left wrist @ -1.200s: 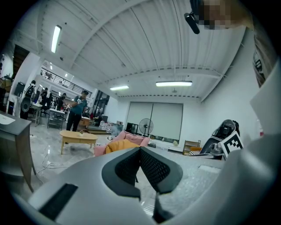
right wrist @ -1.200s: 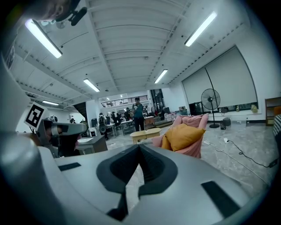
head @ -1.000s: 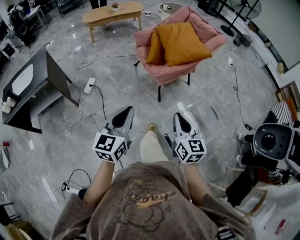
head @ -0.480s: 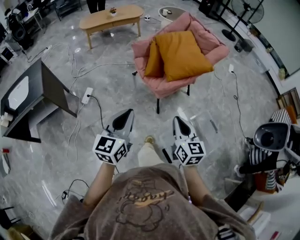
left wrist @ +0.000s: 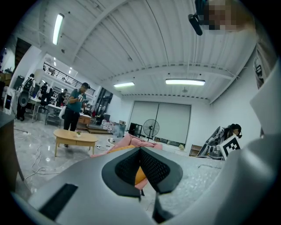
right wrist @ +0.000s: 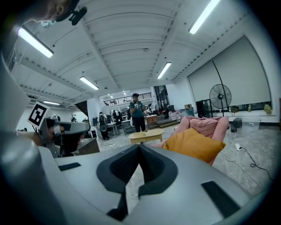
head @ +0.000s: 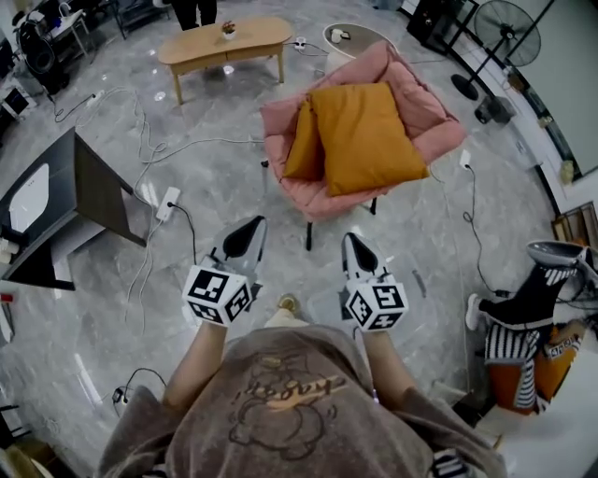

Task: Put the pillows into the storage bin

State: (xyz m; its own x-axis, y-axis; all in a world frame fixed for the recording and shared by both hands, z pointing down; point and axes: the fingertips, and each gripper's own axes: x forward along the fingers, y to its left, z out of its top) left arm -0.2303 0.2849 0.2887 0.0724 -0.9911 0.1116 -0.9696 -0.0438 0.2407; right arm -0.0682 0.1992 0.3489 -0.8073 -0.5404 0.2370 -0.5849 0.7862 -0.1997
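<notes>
Two orange pillows lie on a pink padded chair [head: 411, 89] ahead of me: a large one [head: 366, 135] flat on the seat and a smaller one [head: 305, 145] leaning at its left. The large pillow [right wrist: 194, 144] also shows in the right gripper view, on the pink chair [right wrist: 206, 125]. My left gripper [head: 255, 223] and right gripper [head: 351, 240] are held side by side above the floor, short of the chair, both shut with nothing between the jaws. In the left gripper view a bit of orange pillow [left wrist: 139, 175] shows past the shut jaws. No storage bin is in view.
A wooden coffee table [head: 224, 39] stands behind the chair, with a person [right wrist: 137, 113] beyond it. A dark cabinet [head: 65, 201] is at the left, with cables and a power strip [head: 168, 202] on the floor. Fans [head: 509, 23] and equipment [head: 533, 308] stand at the right.
I have walked forward: the chair and pillows have come closer and lower in the head view. Both grippers stay shut and keep their pose.
</notes>
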